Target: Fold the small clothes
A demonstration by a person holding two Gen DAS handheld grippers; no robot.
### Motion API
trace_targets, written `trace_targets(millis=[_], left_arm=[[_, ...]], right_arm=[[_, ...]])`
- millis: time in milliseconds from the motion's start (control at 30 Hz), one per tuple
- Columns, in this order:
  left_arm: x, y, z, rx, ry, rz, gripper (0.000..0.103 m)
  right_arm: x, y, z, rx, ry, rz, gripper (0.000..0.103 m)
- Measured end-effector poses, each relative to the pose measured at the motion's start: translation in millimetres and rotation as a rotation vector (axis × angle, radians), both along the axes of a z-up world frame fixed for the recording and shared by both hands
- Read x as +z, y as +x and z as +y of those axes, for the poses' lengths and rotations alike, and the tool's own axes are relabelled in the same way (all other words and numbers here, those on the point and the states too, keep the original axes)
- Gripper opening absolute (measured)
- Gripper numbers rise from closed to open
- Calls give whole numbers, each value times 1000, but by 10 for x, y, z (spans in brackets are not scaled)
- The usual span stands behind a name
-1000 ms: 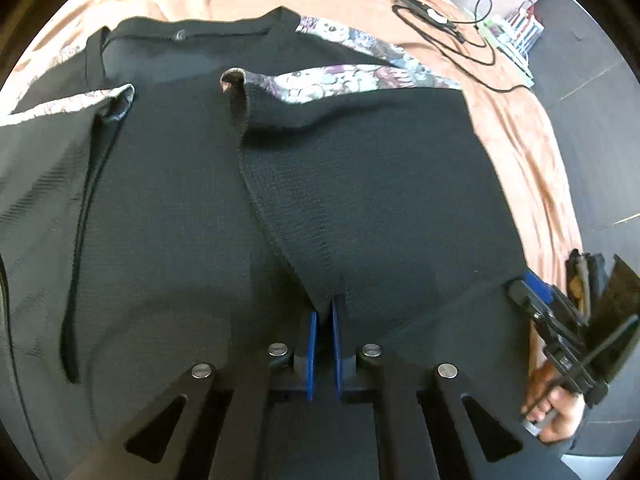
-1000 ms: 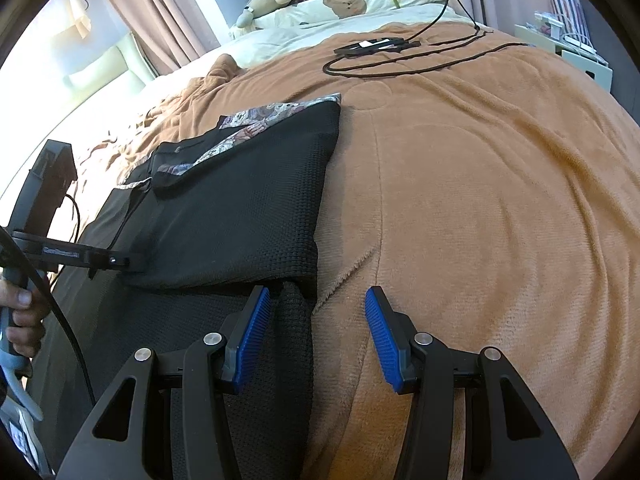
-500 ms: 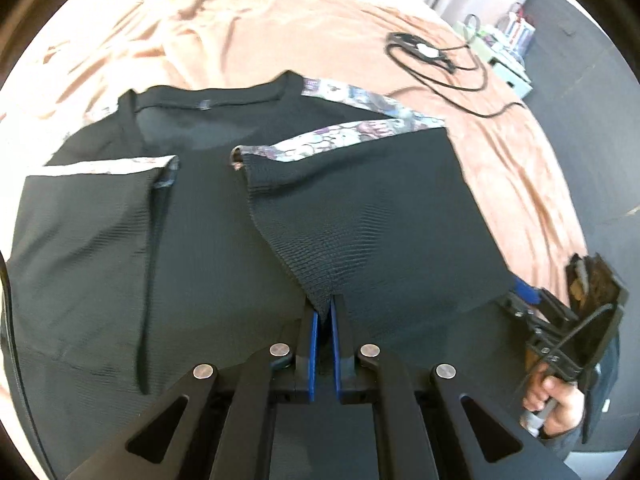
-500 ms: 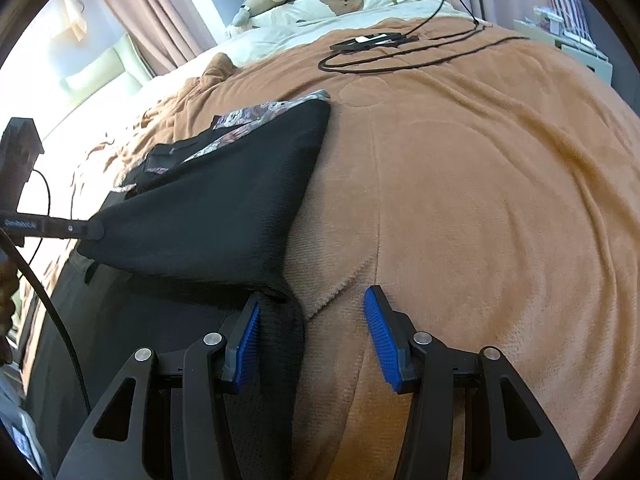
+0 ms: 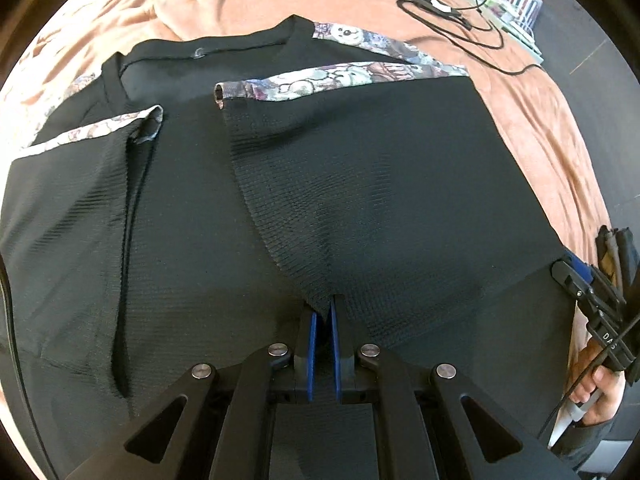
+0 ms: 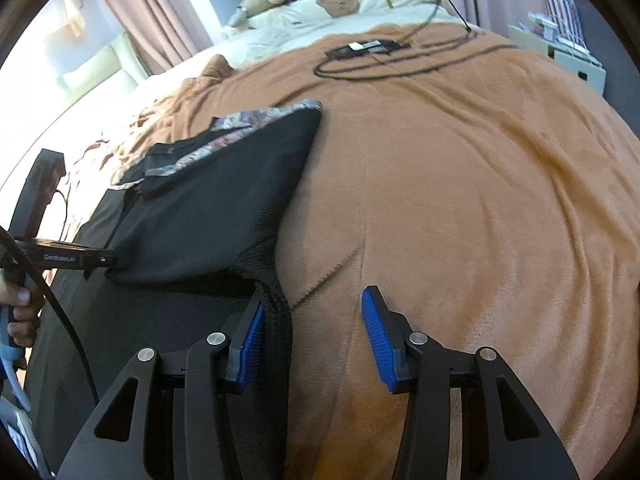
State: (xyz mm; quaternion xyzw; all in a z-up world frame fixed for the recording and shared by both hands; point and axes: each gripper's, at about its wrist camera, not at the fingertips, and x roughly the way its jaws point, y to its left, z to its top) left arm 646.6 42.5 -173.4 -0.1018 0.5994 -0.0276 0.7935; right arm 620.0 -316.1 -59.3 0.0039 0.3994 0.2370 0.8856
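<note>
The black knit shirt with patterned floral trim [image 5: 360, 184] lies spread on the brown fleece blanket of the bed [image 6: 460, 200], one side flap folded inward. The left hand-held gripper [image 5: 323, 320] is clamped tight on that flap's corner. The right hand-held gripper [image 6: 316, 332] stands partly apart at the shirt's edge, the hem beside its left pad, nothing pinched. Compared with a second ago, the flap lies flatter and further over.

A black waffle-knit T-shirt with patterned floral sleeve bands [image 5: 360, 200] lies spread flat on the brown fleece bed blanket, collar at the far side, its right side folded inward over the middle.
</note>
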Motion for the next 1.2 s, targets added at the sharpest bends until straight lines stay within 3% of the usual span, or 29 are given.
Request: trace_targets(millis=[267,367,433,533,600,733,833,867,900,967,1200], left_arm=[[13,-63,89,9,-43,-3,6],[19,-85,47,-6,-68,0,7],[31,-117,-32,-31,-100,-1,7],[56,-138,-203,-73,-34,-4,7],[38,-119,-237,-75,-4,8,7],[32,-81,-155,-66,-12,16,8],[165,-80,-16,-59,-26,3,15],[257,-71,63,-47,-25,-27,24],[322,-50,128,-33,-15,-45,39],[444,24,292,9,20,-81,52],[516,349,569,99,63,-174,52]], right_arm=[[-67,33,159,16,-50,-38,44],[-35,74,32,-27,24,-32,43],[-45,121,-100,-74,54,-4,35],[-143,194,-220,-106,97,62,34],[-107,178,-175,-98,70,51,34],[13,95,-140,-50,90,35,34],[179,13,-233,-8,161,-1,34],[238,-19,-270,-10,184,-24,34],[282,-42,-308,-15,210,-46,34],[295,-35,-346,-26,251,-61,34],[19,167,-257,-43,265,10,34]])
